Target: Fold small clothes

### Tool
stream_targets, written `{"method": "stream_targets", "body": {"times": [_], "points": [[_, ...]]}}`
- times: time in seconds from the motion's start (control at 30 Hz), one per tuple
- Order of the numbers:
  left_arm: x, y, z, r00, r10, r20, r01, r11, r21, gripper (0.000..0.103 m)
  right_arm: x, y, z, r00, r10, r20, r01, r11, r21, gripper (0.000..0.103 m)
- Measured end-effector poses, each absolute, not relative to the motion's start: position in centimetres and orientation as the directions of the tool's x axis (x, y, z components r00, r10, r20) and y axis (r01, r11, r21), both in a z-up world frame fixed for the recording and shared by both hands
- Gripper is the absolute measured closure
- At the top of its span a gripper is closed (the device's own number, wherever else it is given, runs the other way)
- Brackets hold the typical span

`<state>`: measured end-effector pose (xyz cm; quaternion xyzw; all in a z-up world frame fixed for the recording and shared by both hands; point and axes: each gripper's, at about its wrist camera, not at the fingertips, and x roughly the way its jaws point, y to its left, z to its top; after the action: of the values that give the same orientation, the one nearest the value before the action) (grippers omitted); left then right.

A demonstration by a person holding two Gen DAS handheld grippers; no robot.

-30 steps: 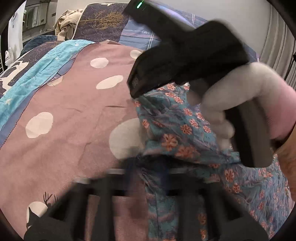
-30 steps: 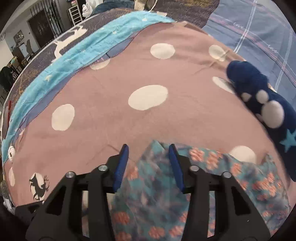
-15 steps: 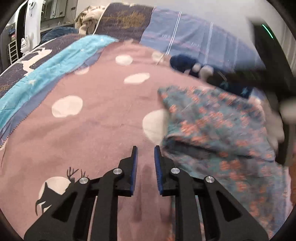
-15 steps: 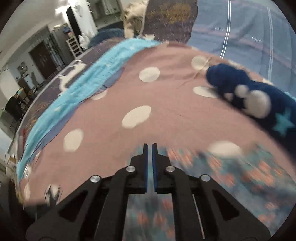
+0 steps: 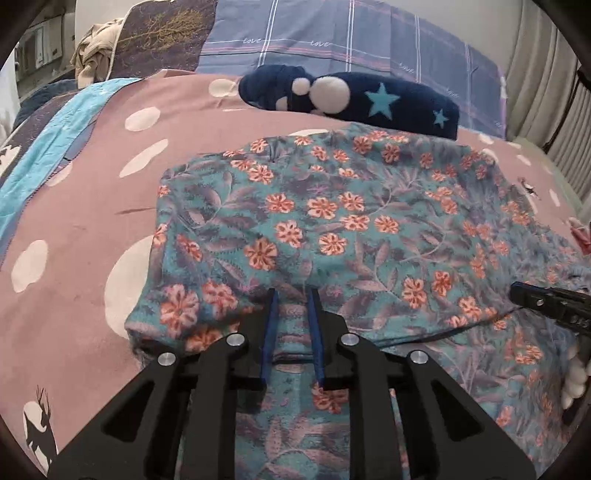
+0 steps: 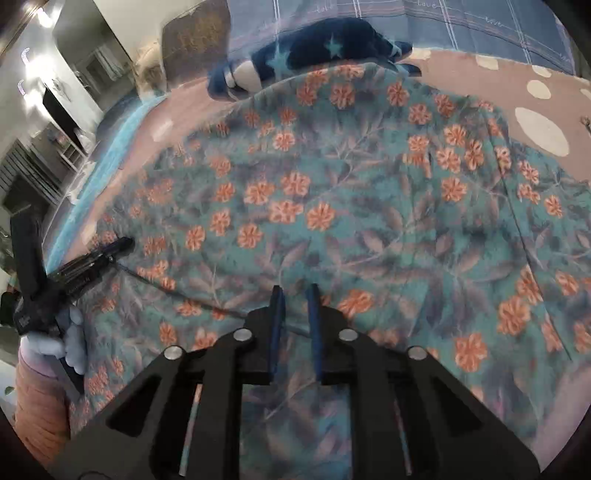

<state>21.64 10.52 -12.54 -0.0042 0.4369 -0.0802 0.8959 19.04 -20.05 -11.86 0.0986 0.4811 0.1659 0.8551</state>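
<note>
Bed: pink dotted bedspread (image 5: 85, 221).
Garment: floral cloth (image 5: 332, 221) spread flat on it.
Left hand-held gripper (image 5: 291, 295): narrowly parted over the cloth's near fold, gripping nothing.
Right hand-held gripper (image 6: 294, 291): likewise, above the cloth.

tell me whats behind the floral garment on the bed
A navy star-patterned plush item lies just behind the floral garment on the pink dotted bedcover, plaid pillows beyond. Whether they touch is hidden.

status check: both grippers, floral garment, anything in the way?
Left gripper and right gripper slightly open, empty, over the cloth. Floral garment part-folded on bedspread. Navy star piece touches far edge.
</note>
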Motion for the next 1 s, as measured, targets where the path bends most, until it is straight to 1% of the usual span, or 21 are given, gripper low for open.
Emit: {"method": "stream_targets", "body": {"times": [0.07,0.13,0.17,0.23,0.27,0.33,0.4,0.43,0.47,0.5,0.53,0.57,0.63,0.67,0.7,0.77,0.83,0.93,1.0], "points": [[21.4,9.5,-12.6,0.615,-0.104,-0.782,0.141,0.99,-0.02,0.084,19.2,-20.0,-12.0,0.485,0.374,-0.791,-0.18,0.927,0.329,0.093],[21.4,8.9,-12.7,0.624,-0.074,-0.778,0.142,0.99,0.02,0.084,19.0,-19.3,-11.9,0.512,0.343,-0.787,-0.211,0.939,0.272,0.093],[21.4,8.7,-12.8,0.627,-0.07,-0.776,0.142,0.99,0.026,0.084,18.5,-19.1,-11.6,0.526,0.328,-0.785,-0.217,0.944,0.249,0.093],[21.3,9.1,-12.6,0.63,-0.081,-0.772,0.141,0.99,0.011,0.084,17.3,-19.4,-10.4,0.525,0.337,-0.781,-0.21,0.941,0.264,0.093],[21.3,9.7,-12.5,0.63,-0.089,-0.772,0.14,0.99,0.0,0.084,16.5,-20.4,-9.5,0.54,0.35,-0.765,-0.205,0.937,0.284,0.093],[21.2,9.7,-12.5,0.633,-0.094,-0.768,0.134,0.991,-0.01,0.083,13.5,-25.0,-6.3,0.632,0.34,-0.697,-0.173,0.938,0.301,0.092],[20.8,9.3,-12.2,0.643,-0.06,-0.763,0.119,0.993,0.022,0.081,11.3,-29.9,-3.8,0.71,0.285,-0.645,-0.109,0.948,0.299,0.085],[20.5,8.9,-11.8,0.649,-0.033,-0.76,0.099,0.994,0.041,0.078,10.2,-32.5,-2.7,0.742,0.248,-0.623,-0.066,0.952,0.3,0.077],[19.9,8.3,-11.2,0.655,-0.045,-0.754,0.097,0.995,0.025,0.077,8.8,-35.9,-1.5,0.774,0.195,-0.603,0.0,0.951,0.308,0.073],[19.5,7.8,-10.6,0.662,-0.079,-0.745,0.113,0.994,-0.006,0.077,7.2,-39.9,-0.5,0.801,0.138,-0.583,0.085,0.937,0.339,0.072],[18.8,6.9,-9.8,0.673,-0.134,-0.728,0.144,0.988,-0.048,0.074,5.6,-43.7,0.0,0.818,0.093,-0.568,0.164,0.908,0.386,0.071],[18.2,5.8,-9.1,0.681,-0.167,-0.713,0.172,0.983,-0.066,0.067,3.5,-48.0,0.2,0.831,0.044,-0.554,0.258,0.852,0.455,0.071],[17.6,3.2,-8.4,0.683,-0.201,-0.702,0.221,0.973,-0.064,0.06,0.6,-52.8,-0.2,0.84,-0.004,-0.543,0.354,0.761,0.543,0.071],[17.5,2.2,-8.4,0.676,-0.215,-0.704,0.24,0.969,-0.065,0.059,-1.1,-55.2,-0.8,0.847,-0.008,-0.531,0.384,0.7,0.602,0.071],[17.5,1.0,-8.5,0.667,-0.23,-0.709,0.263,0.963,-0.065,0.059,-1.9,-56.3,-1.3,0.853,-0.004,-0.522,0.392,0.667,0.634,0.071],[17.5,-1.5,-9.1,0.649,-0.239,-0.722,0.299,0.953,-0.047,0.053,-3.5,-58.2,-2.4,0.868,0.001,-0.497,0.401,0.587,0.703,0.066],[17.7,-3.1,-10.1,0.628,-0.238,-0.741,0.315,0.948,-0.037,0.052,-4.5,-59.9,-3.3,0.884,-0.024,-0.466,0.408,0.523,0.748,0.062],[18.2,-4.1,-12.0,0.599,-0.219,-0.77,0.308,0.951,-0.031,0.048,-4.4,-62.0,-4.9,0.882,-0.015,-0.471,0.428,0.443,0.788,0.055],[18.2,-4.1,-12.4,0.606,-0.217,-0.766,0.303,0.953,-0.03,0.047,-3.9,-62.8,-6.1,0.881,0.011,-0.473,0.432,0.389,0.814,0.055]]}}
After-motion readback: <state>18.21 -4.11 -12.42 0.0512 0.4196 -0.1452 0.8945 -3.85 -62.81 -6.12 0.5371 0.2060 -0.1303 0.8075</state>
